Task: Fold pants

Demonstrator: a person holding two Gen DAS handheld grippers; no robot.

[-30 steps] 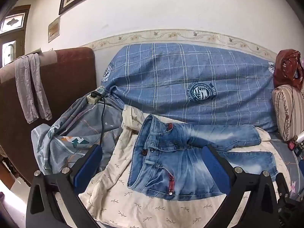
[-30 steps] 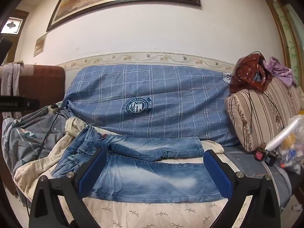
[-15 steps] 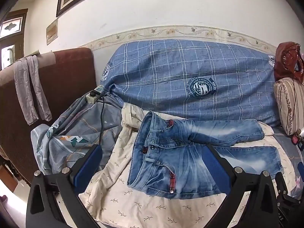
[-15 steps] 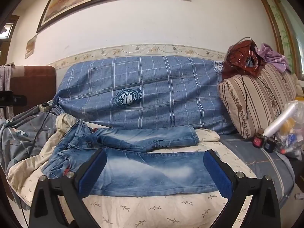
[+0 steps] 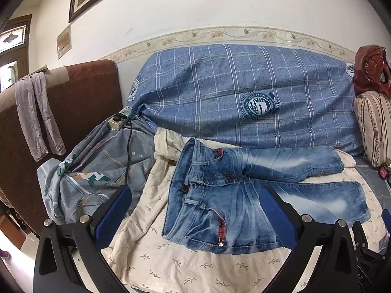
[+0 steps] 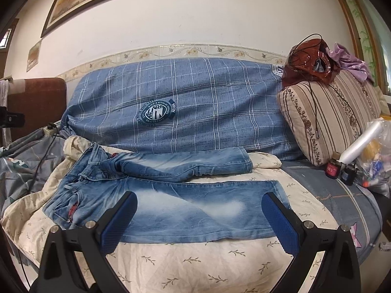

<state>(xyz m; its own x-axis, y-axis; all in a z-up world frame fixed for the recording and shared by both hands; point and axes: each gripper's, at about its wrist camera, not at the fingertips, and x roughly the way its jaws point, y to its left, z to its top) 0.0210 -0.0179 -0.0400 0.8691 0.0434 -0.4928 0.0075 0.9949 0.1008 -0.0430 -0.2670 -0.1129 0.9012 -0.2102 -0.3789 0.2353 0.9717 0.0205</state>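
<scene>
Two grippers, both w/ jaws spread wide and nothing between them. Left gripper (image 5: 195,210) sits low in the frame, its blue pads (image 5: 113,213) framing the waist end of the jeans (image 5: 234,195); right gripper (image 6: 199,217) sits at bottom centre of its frame over the near leg (image 6: 195,210). Neither touches the cloth.

The jeans lie spread flat across frame centre on a cream leaf-print sheet (image 5: 151,256), waistband (image 5: 182,188) toward the left, legs running right. The far leg (image 6: 185,163) is a bit rumpled and angled up toward the blue plaid cover (image 6: 195,102).

Handling, by judgement: denim is soft but heavy-ish and fairly stiff at seams, not slippery, not fragile, so it should hold a crease. Best holds are prob. the thick waistband edge for the left and a hem (image 6: 276,190) for the right; single-layer mid-leg would sag.

Left view only: brown headboard w/ a grey cloth (image 5: 36,119) hung over it, power strip and cord (image 5: 128,151), and a grey patterned blanket (image 5: 85,171) at left centre. Right view only: striped cushion (image 6: 330,122), red-brown bag (image 6: 310,61) at upper right, small bottles (image 6: 332,168) at right edge, and both hems in full.
</scene>
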